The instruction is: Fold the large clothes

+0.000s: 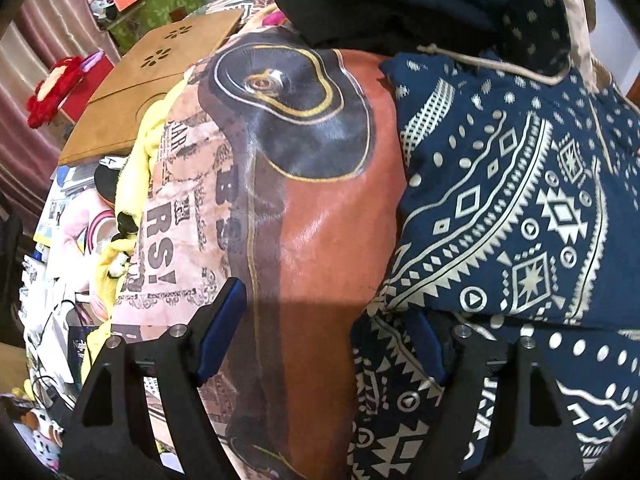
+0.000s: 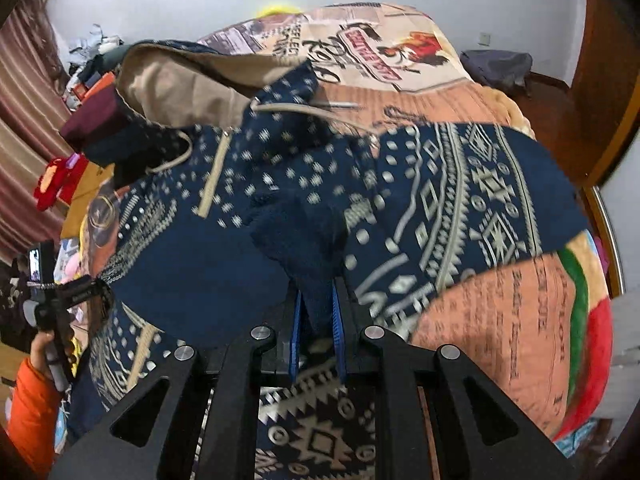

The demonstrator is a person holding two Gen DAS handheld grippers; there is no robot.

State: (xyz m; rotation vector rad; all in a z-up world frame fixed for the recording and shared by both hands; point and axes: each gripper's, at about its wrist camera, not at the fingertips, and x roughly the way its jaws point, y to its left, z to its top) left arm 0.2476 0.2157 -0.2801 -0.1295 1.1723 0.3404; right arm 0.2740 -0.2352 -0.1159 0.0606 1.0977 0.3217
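Observation:
A large navy hoodie [image 2: 440, 184] with white geometric print, beige hood lining and drawstrings lies spread on a bed. My right gripper [image 2: 318, 320] is shut on a navy cuff of the hoodie and lifts it over the body of the garment. In the left wrist view the hoodie [image 1: 520, 200] lies to the right, one layer over another. My left gripper [image 1: 324, 336] is open and empty, with its jaws wide over the bedspread beside the hoodie's left edge; its right finger [image 1: 428, 356] is partly tucked under the upper layer.
A printed orange and pink bedspread [image 1: 320, 220] covers the bed. A wooden lap table [image 1: 152, 80], yellow cloth [image 1: 136, 168] and clutter sit to the left. Dark folded clothes [image 1: 380, 4] lie at the far end. A wooden door [image 2: 600, 80] stands at right.

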